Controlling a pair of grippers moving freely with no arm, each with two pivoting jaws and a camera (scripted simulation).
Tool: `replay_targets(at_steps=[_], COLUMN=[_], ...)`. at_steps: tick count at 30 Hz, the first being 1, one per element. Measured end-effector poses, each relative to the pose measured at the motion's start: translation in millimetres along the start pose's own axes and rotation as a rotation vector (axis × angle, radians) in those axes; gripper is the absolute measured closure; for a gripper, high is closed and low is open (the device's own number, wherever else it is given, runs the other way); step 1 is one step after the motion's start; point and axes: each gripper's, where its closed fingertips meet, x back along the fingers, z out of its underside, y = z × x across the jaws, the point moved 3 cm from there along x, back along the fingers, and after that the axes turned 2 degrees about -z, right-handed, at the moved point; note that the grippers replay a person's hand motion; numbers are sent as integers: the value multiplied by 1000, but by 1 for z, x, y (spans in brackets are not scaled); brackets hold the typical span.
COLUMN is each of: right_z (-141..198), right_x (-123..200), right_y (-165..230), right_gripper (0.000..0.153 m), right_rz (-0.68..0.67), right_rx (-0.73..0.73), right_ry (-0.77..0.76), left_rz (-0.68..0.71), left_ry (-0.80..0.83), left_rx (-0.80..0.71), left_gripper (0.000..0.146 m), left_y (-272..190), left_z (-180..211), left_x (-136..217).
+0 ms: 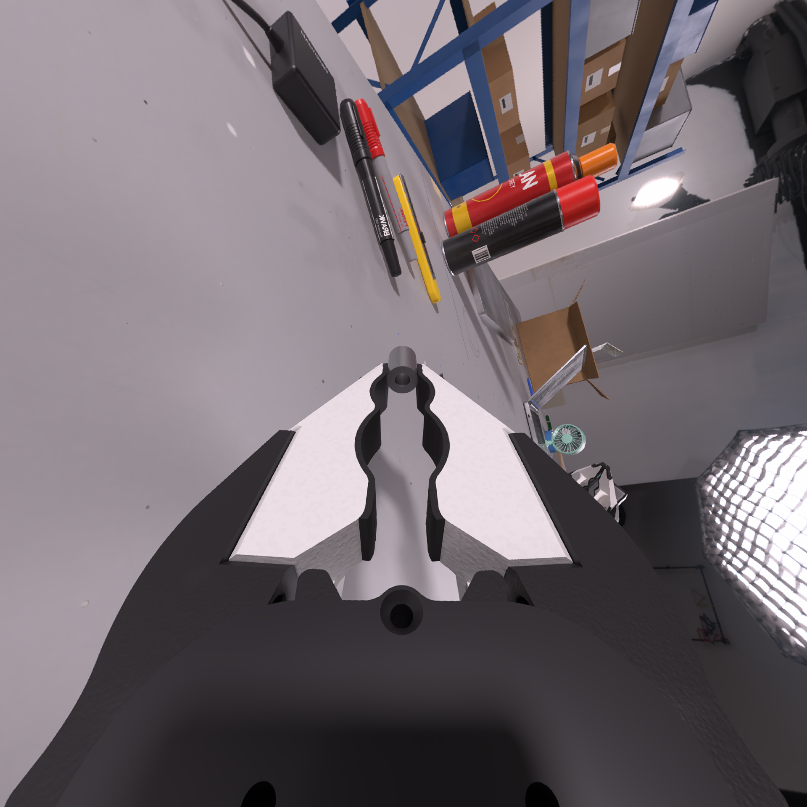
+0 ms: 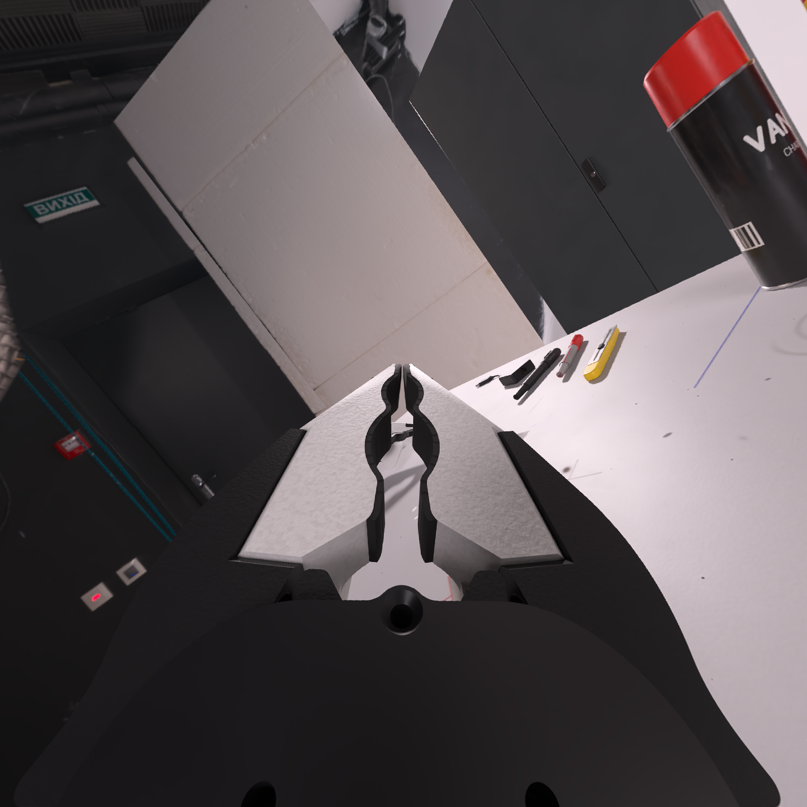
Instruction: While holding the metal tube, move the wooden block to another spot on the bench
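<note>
Left wrist view shows the left hand-held gripper (image 1: pixel 402 375) clamping the metal tube (image 1: pixel 401 370); the right hand-held gripper (image 2: pixel 402 371) is closed, empty, wooden block unseen.

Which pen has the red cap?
The grey marker has the red cap. It lies between the all-black marker and the yellow utility knife on the bench.

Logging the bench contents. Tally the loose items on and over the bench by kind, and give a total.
Spray cans: 2, red one and black one
Marker pens: 2, black and red-capped
Utility knives: 1, yellow
Power adapters: 1, black
Metal tubes: 1, gripped in the left hand-held gripper
Total: 7
</note>
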Motion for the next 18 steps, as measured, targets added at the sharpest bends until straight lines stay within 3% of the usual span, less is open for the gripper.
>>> replay_targets(at_steps=[18], right_z=[0], right_x=[-6], right_y=[-17], right_gripper=[153], right_rz=[48], right_rx=[-90], right_ry=[22], left_rz=[-46], left_ry=[66], left_rx=[51], left_gripper=[135], left_y=[9], left_z=[2], left_x=[-8])
